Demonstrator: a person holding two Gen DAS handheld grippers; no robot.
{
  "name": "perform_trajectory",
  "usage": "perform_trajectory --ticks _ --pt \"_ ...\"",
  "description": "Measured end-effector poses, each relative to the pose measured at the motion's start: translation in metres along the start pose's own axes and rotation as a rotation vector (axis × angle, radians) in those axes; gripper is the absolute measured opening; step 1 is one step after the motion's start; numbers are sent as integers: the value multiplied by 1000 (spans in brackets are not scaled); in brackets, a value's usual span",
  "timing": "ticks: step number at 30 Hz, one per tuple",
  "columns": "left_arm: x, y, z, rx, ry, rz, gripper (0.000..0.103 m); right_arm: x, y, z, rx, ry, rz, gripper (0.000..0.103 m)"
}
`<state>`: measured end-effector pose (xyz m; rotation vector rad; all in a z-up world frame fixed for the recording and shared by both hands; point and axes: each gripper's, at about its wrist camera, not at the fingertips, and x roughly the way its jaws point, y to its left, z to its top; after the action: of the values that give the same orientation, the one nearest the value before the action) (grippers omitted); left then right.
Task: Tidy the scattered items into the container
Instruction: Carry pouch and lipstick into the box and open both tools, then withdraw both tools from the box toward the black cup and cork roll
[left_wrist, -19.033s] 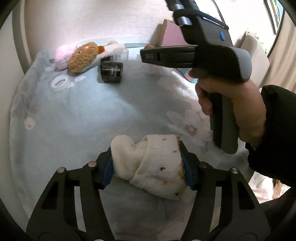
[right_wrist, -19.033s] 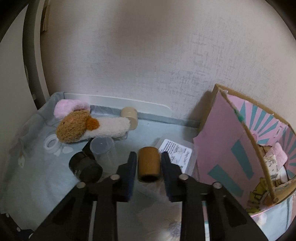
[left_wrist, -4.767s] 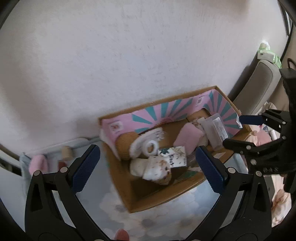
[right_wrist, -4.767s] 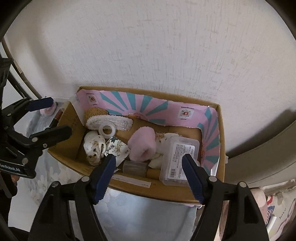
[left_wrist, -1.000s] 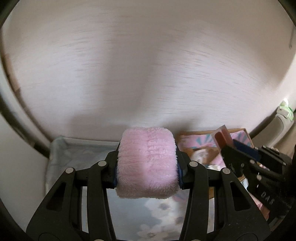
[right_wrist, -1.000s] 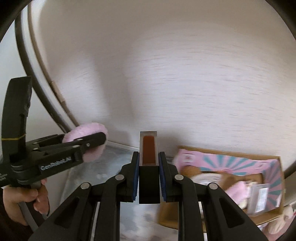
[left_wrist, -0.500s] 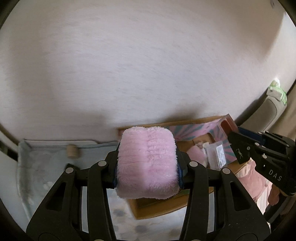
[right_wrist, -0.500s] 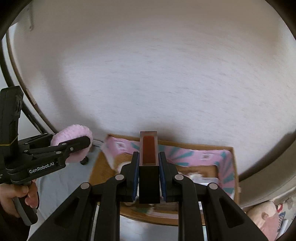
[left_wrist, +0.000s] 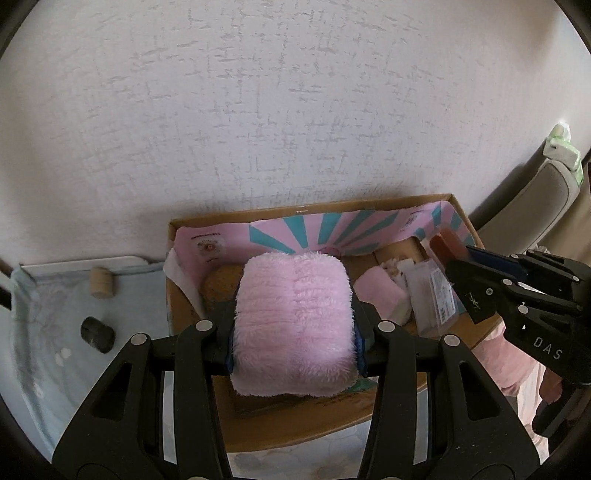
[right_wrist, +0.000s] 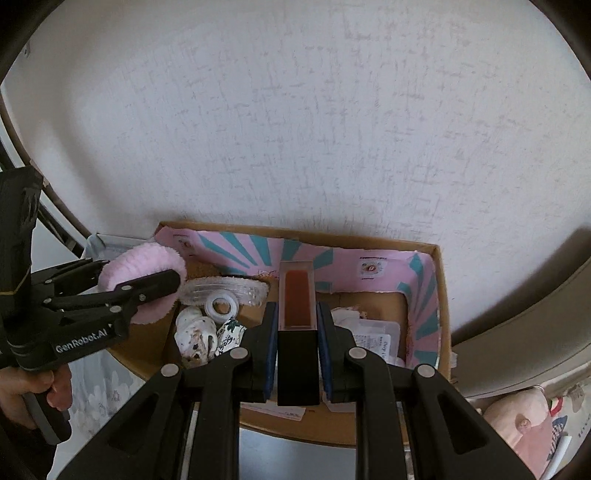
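Observation:
My left gripper is shut on a fluffy pink cloth roll and holds it above the left half of the cardboard box. It also shows in the right wrist view. My right gripper is shut on a slim black case with a red-brown insert, held above the box's middle. The box has a pink and teal lining and holds several items: a white tape ring, a speckled white sock, a clear plastic packet.
On the light blue cloth left of the box lie a tan cylinder and a black cylinder. A textured white wall stands right behind the box. A grey chair back is at the right.
Both grippers have swung right and closer over the box with their loads still held. The box now fills more of both views.

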<state>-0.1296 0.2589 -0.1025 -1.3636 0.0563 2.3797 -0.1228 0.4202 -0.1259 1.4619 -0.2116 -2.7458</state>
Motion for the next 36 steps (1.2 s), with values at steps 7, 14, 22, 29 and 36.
perform_trajectory --ticks 7,14,22,29,36 --pt "5 18 -17 -12 14 -9 64 12 8 2 -39 26 6 18" --pt "-10 29 -21 -6 -10 23 102 5 5 3 6 32 -9 68" --pt "-36 38 -25 20 -50 23 102 -16 8 3 34 18 -55 68" --pt "-64 52 -27 43 -89 1 102 -34 36 2 -12 -27 -82 68" --pt "-91 76 -32 57 -125 3 102 -53 70 6 -47 -71 -75 68"
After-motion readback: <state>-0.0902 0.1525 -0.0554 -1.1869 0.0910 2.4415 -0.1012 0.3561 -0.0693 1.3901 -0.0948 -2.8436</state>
